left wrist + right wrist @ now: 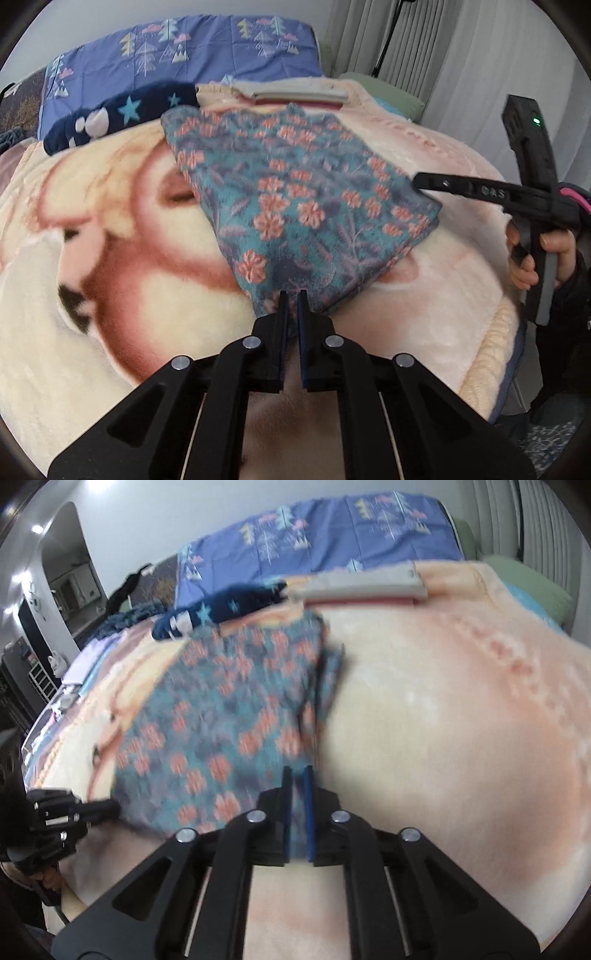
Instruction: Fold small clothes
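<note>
Step in hand: you've got both near corners of the floral garment (pixel 295 192) pinched, so by my read this is the start of a fold, edge gripped and ready to carry.
Left gripper (pixel 293 295): fingers all but closed, nipping the cloth's near tip; only a thin slit shows between the pads.
Right gripper (pixel 297 771): fingers nearly closed too, with floral fabric running between them at the garment's right-hand corner, though that view is blurred.
Where it lies: the garment is spread on the peach plush blanket (pixel 129 295) covering the bed, its far end just short of the navy star-print piece (pixel 122 114) and a grey flat item (pixel 295 94).
Heading and long axis: from the left wrist view it runs from your fingers up and away toward the blue tree-print bedding (pixel 184 48), leaning slightly left; the near end is the narrower one.
Next move calls for: lifting both corners together, level and evenly paced, then laying them toward the far edge so the halves match.
Watch: the plush may drag the underside.
</note>
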The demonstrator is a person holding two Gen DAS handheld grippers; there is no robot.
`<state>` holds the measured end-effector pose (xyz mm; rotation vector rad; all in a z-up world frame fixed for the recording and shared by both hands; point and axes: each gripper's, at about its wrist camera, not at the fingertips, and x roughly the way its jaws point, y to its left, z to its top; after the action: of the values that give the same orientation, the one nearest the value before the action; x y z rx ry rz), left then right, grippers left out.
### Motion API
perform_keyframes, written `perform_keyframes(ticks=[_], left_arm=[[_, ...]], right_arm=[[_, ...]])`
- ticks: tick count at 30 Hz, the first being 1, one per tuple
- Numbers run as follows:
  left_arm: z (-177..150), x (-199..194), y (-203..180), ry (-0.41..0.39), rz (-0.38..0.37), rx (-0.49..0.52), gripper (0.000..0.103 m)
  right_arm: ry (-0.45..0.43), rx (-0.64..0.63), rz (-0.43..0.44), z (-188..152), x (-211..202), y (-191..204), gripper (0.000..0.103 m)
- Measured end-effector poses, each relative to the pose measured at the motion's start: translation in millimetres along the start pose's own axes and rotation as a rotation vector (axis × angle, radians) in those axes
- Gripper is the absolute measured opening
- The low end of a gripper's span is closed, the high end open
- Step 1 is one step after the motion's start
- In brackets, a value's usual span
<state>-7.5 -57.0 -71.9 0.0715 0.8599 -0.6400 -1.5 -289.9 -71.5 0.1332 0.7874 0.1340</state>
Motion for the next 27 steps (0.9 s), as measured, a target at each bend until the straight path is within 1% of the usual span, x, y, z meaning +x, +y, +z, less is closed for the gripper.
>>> perform_keyframes(ticks=[2, 3, 5, 6, 7, 8, 9, 10, 11, 12, 14, 15, 19, 22, 23, 25, 26, 27], left_arm=[[13, -13, -1, -0.055, -0.001, 0.014, 0.007], [22, -17, -1, -0.08, -0.012, 0.017, 0.007], [34, -15, 1, -0.101, -0.011, 0.019, 0.008], [39, -9, 3, -0.1, -0.015, 0.019, 0.017], [42, 2, 5, -0.082, -0.022, 0.015, 0.03], [42, 16, 8, -0.049, -0.01, 0.007, 0.035], [39, 29, 11, -0.016, 0.011, 0.004, 0.035], [34, 41, 12, 0.0, 0.019, 0.007, 0.035], [30, 41, 10, -0.015, 0.016, 0.018, 0.036], [28, 40, 9, -0.026, 0.012, 0.03, 0.038], [27, 38, 8, -0.028, -0.021, 0.038, 0.049], [27, 39, 9, -0.025, -0.041, 0.038, 0.051], [26, 41, 4, -0.024, -0.049, 0.063, 0.059], [25, 43, -2, -0.025, -0.034, 0.09, 0.062], [25, 43, -3, -0.024, -0.03, 0.094, 0.062], [24, 42, -4, -0.026, -0.028, 0.095, 0.062], [23, 42, -3, -0.027, -0.029, 0.093, 0.062], [23, 42, -3, -0.029, -0.031, 0.091, 0.062]], right_arm=[[-0.026, -0.037, -0.019, 23, 2, 3, 0.014], [-0.032, -0.051, -0.009, 32, 5, 4, 0.014], [-0.033, -0.068, 0.033, 53, 19, 6, 0.014], [-0.025, -0.062, 0.06, 63, 30, 5, 0.014], [-0.016, -0.053, 0.075, 69, 40, 4, 0.014], [0.002, -0.045, 0.075, 74, 56, 2, 0.014], [0.02, -0.046, 0.042, 75, 68, 1, 0.014], [0.051, -0.049, -0.027, 73, 82, -4, 0.016], [0.089, -0.041, -0.084, 66, 98, -12, 0.021], [0.093, -0.025, -0.068, 62, 101, -17, 0.021], [0.076, 0.003, -0.029, 60, 96, -23, 0.021], [0.068, -0.001, -0.026, 64, 90, -22, 0.021], [0.013, -0.038, -0.018, 84, 74, -18, 0.021], [-0.001, -0.058, 0.015, 110, 80, -12, 0.022], [0.003, -0.063, 0.037, 118, 86, -10, 0.022], [0.052, -0.065, 0.098, 134, 110, -6, 0.022], [0.087, -0.076, 0.083, 140, 128, -5, 0.021], [0.105, -0.096, 0.028, 141, 141, -4, 0.02]])
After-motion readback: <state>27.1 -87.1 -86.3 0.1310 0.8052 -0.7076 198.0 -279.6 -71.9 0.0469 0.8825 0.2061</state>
